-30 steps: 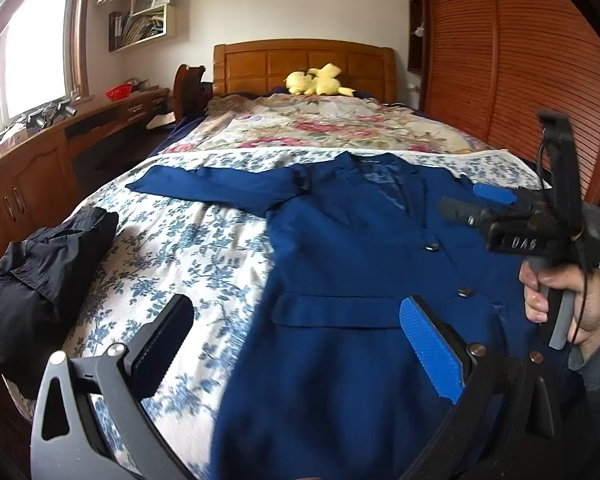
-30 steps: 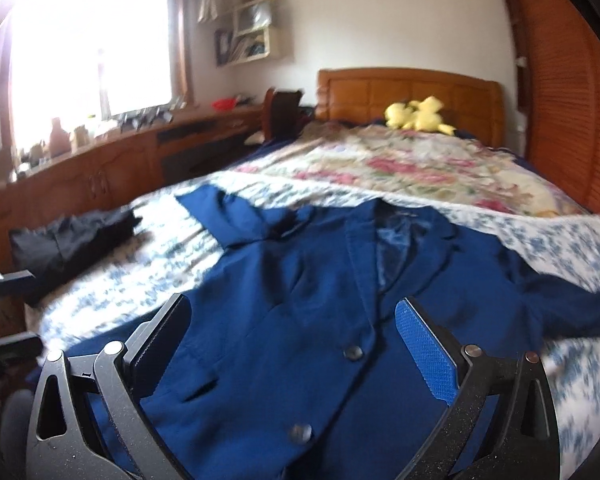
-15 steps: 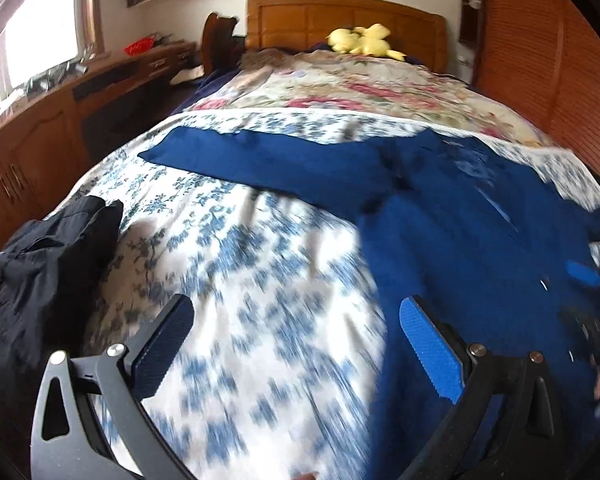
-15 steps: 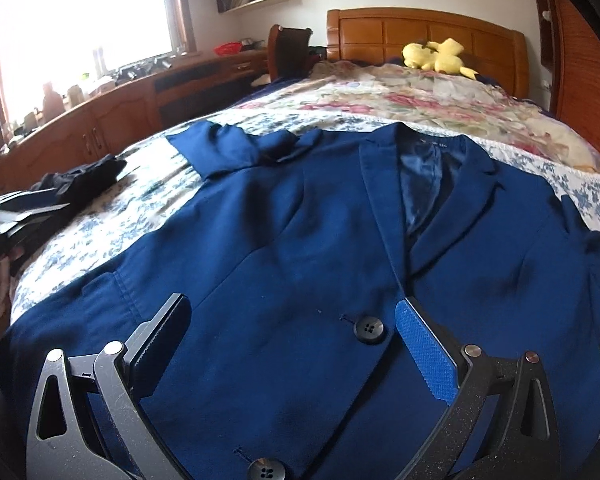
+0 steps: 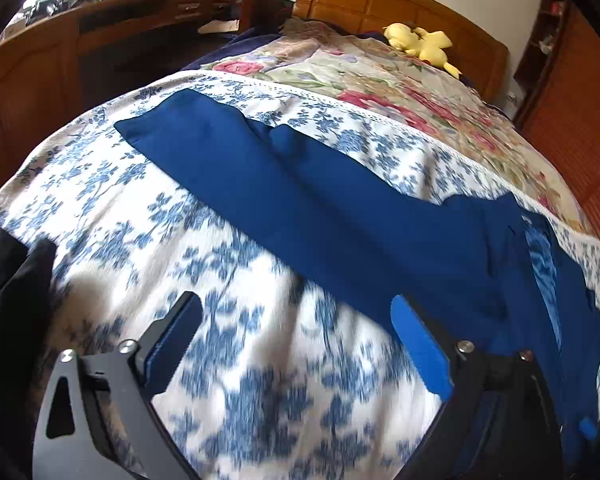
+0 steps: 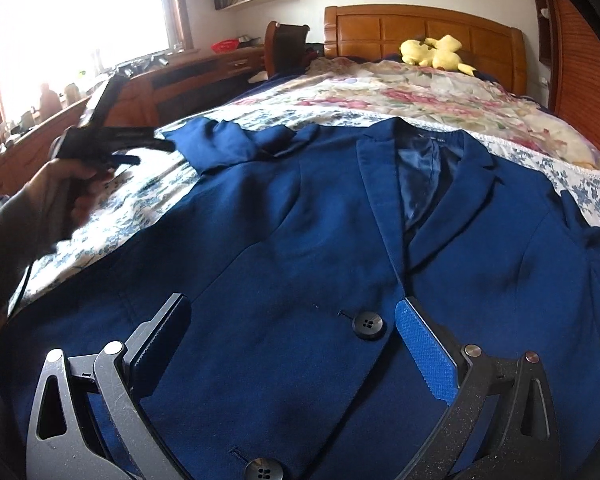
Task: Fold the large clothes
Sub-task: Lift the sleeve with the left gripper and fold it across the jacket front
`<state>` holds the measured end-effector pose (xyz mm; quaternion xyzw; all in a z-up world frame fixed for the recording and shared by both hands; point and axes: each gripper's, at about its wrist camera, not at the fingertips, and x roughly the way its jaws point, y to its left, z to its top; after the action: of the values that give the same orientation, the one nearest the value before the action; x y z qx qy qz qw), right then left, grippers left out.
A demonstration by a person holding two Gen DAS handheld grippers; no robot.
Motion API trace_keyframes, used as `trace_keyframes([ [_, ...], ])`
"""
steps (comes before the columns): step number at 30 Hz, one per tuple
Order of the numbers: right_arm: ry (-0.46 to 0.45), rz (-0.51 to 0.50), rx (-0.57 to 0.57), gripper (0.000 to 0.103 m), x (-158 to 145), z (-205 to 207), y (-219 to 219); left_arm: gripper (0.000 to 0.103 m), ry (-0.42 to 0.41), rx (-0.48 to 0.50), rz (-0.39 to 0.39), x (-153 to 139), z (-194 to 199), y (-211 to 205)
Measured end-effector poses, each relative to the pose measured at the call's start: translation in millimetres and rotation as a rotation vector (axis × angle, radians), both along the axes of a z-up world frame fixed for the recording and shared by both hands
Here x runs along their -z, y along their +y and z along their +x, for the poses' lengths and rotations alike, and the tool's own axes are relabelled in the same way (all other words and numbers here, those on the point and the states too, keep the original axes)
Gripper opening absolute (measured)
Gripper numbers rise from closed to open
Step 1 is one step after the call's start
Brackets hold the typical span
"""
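A dark blue jacket (image 6: 300, 240) lies face up and buttoned on the bed, collar toward the headboard. Its left sleeve (image 5: 284, 184) stretches out flat across the blue-flowered sheet (image 5: 148, 240). My left gripper (image 5: 296, 340) hovers over the sheet just in front of that sleeve; its jaws are wide but closing, with nothing between them. In the right wrist view, a hand holds the left gripper (image 6: 152, 152) near the sleeve's cuff. My right gripper (image 6: 292, 344) stands open low over the jacket's front, next to a black button (image 6: 368, 326), and holds nothing.
A black garment (image 5: 4, 320) lies at the bed's left edge. A flowered quilt (image 6: 420, 96) and a yellow plush toy (image 6: 436, 54) lie near the wooden headboard (image 6: 420, 28). A wooden desk (image 5: 100, 32) runs along the left, and slatted wardrobe doors (image 6: 580, 72) stand on the right.
My left gripper swung left from over the jacket's body to the sheet beside the outstretched sleeve, lower and rolled. My right gripper sank closer to the jacket's front, then held still.
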<state>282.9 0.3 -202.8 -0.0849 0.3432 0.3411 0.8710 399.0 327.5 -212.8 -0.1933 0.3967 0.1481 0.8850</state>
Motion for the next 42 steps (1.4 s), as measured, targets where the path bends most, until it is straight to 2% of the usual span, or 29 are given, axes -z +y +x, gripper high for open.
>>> trace_keyframes([
  [2, -0.001, -0.002, -0.003, 0.103, 0.5, 0.1, 1.1, 0.089, -0.006, -0.009, -0.022, 2.2, 10.0, 6.8],
  [4, -0.002, -0.004, -0.004, 0.103, 1.2, 0.1, 1.3, 0.079, 0.001, -0.029, -0.044, 6.4, 20.9, 13.8],
  [10, 0.008, -0.005, -0.009, 0.103, 3.8, 1.0, 1.7, 0.077, 0.044, -0.103, -0.096, 27.4, 48.3, 31.5],
  [12, 0.01, -0.005, -0.01, 0.103, 4.3, 1.1, 1.8, 0.068, 0.044, -0.106, -0.076, 26.1, 54.7, 31.8],
  [14, 0.009, -0.004, -0.01, 0.103, 4.6, 1.0, 1.7, 0.04, 0.041, -0.112, -0.076, 24.5, 58.3, 32.6],
  [15, 0.009, -0.004, -0.01, 0.103, 4.5, 1.0, 1.8, 0.029, 0.035, -0.109, -0.091, 23.9, 60.5, 32.1],
  [16, 0.009, -0.003, -0.011, 0.103, 4.5, 1.0, 1.4, 0.01, 0.038, -0.1, -0.099, 23.5, 62.9, 30.2],
  [17, 0.01, -0.002, -0.011, 0.103, 4.7, 1.1, 1.4, 0.002, 0.044, -0.087, -0.093, 21.4, 65.1, 25.5],
  [19, 0.009, -0.003, -0.012, 0.103, 4.3, 0.3, 1.3, 0.001, 0.06, -0.062, 0.003, 8.6, 67.4, 6.3],
  [21, 0.005, -0.003, -0.014, 0.103, 4.1, -0.6, 1.6, 0.0, 0.032, -0.005, 0.057, -10.2, 64.5, -16.5],
  [28, -0.009, 0.005, -0.013, 0.103, 1.5, -4.3, 1.1, 0.0, -0.082, 0.192, 0.091, -72.5, 17.7, -102.2],
  [33, -0.009, 0.005, -0.01, 0.103, 1.1, -4.4, 1.6, 0.003, -0.077, 0.288, 0.161, -93.9, -16.6, -142.0],
  [36, -0.006, 0.005, -0.012, 0.103, 1.1, -4.4, 1.6, 0.012, -0.092, 0.334, 0.21, -96.2, -31.5, -147.5],
  [38, -0.006, 0.004, -0.012, 0.103, 1.2, -4.4, 1.8, 0.02, -0.096, 0.331, 0.225, -95.8, -39.4, -145.6],
  [42, -0.006, 0.003, -0.013, 0.103, 1.4, -3.8, 1.7, 0.035, -0.107, 0.334, 0.201, -94.6, -56.8, -132.3],
])
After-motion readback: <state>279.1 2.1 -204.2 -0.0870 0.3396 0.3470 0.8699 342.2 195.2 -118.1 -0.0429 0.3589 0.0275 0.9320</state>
